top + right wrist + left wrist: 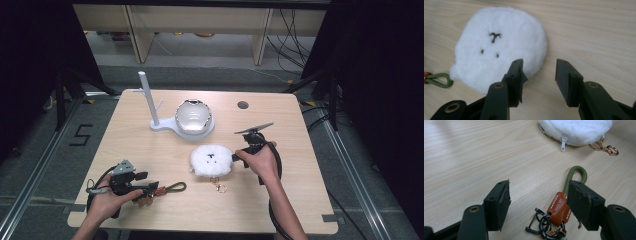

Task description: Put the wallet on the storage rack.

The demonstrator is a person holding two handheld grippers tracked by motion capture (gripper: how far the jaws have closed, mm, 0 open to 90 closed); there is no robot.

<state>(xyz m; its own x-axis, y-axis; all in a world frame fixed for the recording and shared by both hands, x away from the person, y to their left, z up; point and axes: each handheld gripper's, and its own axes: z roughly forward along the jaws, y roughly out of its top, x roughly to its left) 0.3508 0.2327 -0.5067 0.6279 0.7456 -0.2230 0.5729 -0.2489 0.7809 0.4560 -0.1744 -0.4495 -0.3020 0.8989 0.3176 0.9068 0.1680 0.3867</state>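
Two grippers, two targets, both in approach, nothing gripped yet.

Left gripper (pixel 150 186): fingers (pixel 499 202) apart, low over the surface (pixel 150 150) at the near-left. The keychain (pixel 560 207) (brown leather tab, olive cord loop, dark metal rings) lies flat between them, off-centre: the tab sits just beside the right-hand finger in the left gripper view, possibly touching it, and the left-hand finger stands well apart from it. The cord loop runs forward past the fingertips toward the pouch. My read: pre-grasp on the tab. Next move calls for a small shift to centre the tab, then closing on the leather rather than the loose rings, which would likely slip.

Right gripper (pixel 235 157): fingers (pixel 515 80) apart, at the right edge of the white fluffy pouch (pixel 211 160). In the right gripper view the left-hand finger overlaps the pouch's rim; the gap between the fingers lies over bare wood, so the pouch is beside the gap, not in it. Next move calls for sliding sideways toward the pouch so its rim enters the gap, then pinching the plush (soft, will compress, so close fully).

The pouch lies flat mid-surface, embroidered face up, with its gold clasp (pixel 218 187) on the near side. The white stand (pixel 155 107) and the shiny round case (pixel 193 116) sit farther back, well apart from both grippers.
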